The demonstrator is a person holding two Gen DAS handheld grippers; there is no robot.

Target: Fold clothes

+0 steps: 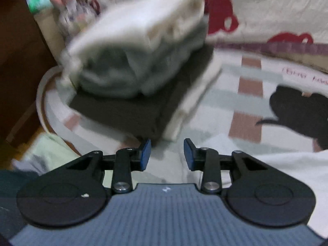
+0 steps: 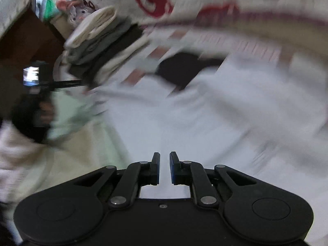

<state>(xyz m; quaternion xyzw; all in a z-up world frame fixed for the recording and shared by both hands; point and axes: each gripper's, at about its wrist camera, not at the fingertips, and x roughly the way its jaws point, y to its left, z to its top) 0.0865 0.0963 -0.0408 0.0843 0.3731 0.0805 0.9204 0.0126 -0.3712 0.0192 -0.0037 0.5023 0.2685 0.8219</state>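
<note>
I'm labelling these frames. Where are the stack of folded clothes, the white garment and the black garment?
stack of folded clothes (image 1: 131, 61): left wrist view, grey top bundle.
white garment (image 2: 184, 127): right wrist view, its flat middle.
black garment (image 1: 301, 112): left wrist view, its centre.

Soft, even indoor light, no hard shadows and no glare. Both views bend strongly at the edges, with dark corners from the fisheye. In the left view the left gripper (image 1: 167, 153) is sharp, while the pile (image 1: 135, 61) ahead is smeared and the bedding (image 1: 256, 10) behind it is soft. The right view is worse: the white cloth (image 2: 205, 112) streaks into blur, and only the right gripper (image 2: 164, 168) stays crisp.
</note>
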